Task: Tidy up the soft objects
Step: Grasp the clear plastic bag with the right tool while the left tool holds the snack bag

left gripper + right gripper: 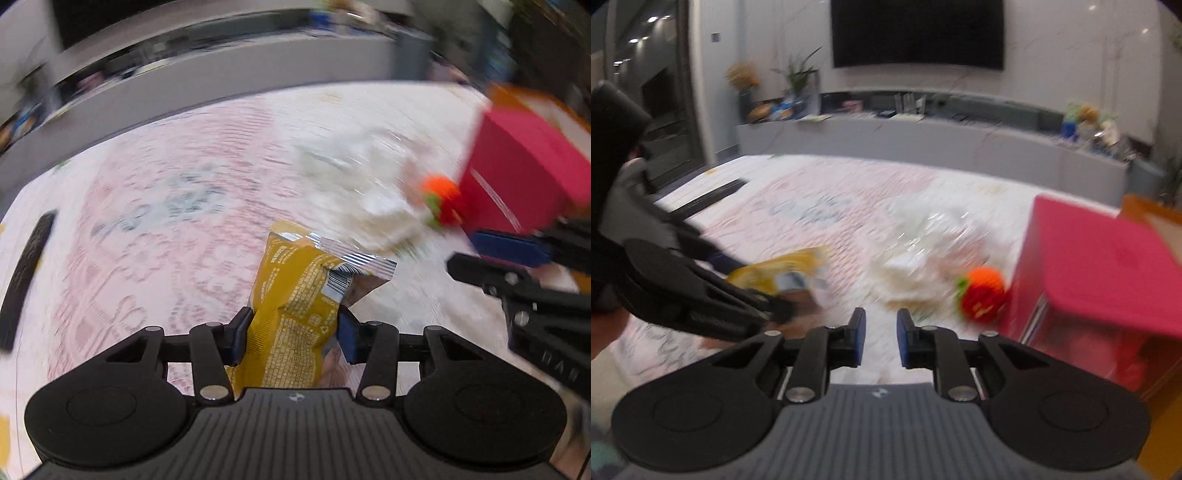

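**Yellow packet in the left gripper, right gripper holding nothing**

The left gripper [291,332] is gripping a yellow snack packet [295,295], its 2 blue pads pressing on the packet's sides near the lower half, with the jaws standing about half apart around it. The packet's crimped silver end is pointing away from the gripper, over the patterned pink-and-white mat [166,192]. From the right wrist view the same packet [783,271] is sitting at the tip of the left gripper [775,306], just over the mat [820,192], though blur is hiding whether it is touching the surface.

The right gripper [881,338] is hovering with its jaws slightly parted and nothing between its pads. In the left wrist view it [480,254] is reaching in from the right edge.

Ahead of it, a crumpled white plastic bag [916,258] is lying on the mat, and just beside that an orange-and-red plush toy [982,291] is resting against the wall of a pink storage box [1089,258]. The box is standing at the right end of the mat with its lid on, tilted. A dark flat strip [709,197] is lying near the mat's far left edge.
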`<state>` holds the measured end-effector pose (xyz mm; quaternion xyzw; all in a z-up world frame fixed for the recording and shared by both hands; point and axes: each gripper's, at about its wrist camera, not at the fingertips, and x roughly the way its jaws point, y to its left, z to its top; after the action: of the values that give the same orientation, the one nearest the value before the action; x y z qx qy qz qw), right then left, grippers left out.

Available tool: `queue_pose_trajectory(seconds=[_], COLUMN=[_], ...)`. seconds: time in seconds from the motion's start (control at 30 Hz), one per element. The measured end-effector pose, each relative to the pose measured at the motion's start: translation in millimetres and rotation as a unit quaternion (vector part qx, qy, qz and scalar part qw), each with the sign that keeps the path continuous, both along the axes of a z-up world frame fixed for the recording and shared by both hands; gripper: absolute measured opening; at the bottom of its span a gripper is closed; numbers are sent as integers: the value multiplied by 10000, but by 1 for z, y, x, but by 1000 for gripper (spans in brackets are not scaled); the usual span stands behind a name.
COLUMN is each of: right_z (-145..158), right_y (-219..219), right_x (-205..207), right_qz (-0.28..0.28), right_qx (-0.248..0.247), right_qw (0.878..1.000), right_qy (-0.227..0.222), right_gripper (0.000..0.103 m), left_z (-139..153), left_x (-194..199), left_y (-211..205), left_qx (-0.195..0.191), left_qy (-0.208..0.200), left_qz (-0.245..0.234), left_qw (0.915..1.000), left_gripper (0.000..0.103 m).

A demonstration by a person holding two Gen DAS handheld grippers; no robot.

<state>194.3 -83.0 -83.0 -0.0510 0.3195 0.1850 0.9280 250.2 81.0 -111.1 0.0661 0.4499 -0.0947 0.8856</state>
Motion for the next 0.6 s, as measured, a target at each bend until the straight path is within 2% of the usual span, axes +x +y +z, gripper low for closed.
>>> queue_pose_trajectory(seconds=[0.07, 0.17, 0.27, 0.33, 0.47, 0.6], right_z=[2, 0, -5, -10, -22, -36], right_y=[3, 16, 29, 37, 55, 66], right_x=[10, 24, 42, 54, 75, 86], right_qz=[-292, -650, -1099, -1317, -1565, -1694], right_qx=[-70, -31, 3, 58, -17, -212], right_qw=[9995, 9975, 9931, 9905, 9867, 9846], right_qy=[-118, -273, -398, -398, -440, -388], right_gripper=[38, 44, 58, 61, 72, 78], left_z=[4, 9, 10, 8, 2, -1], left_x=[4, 9, 11, 11, 15, 14], left_y=[3, 12, 20, 29, 35, 25], left_qx=[-63, -291, -182, -273, -697, -532], left_qy=[-108, -285, -530, -571, -413, -465], left_qz=[390, 819, 1074, 1220, 1303, 1215], left_qw=[9992, 9958, 9926, 9905, 9882, 9901], left_gripper=[54, 54, 54, 54, 54, 54])
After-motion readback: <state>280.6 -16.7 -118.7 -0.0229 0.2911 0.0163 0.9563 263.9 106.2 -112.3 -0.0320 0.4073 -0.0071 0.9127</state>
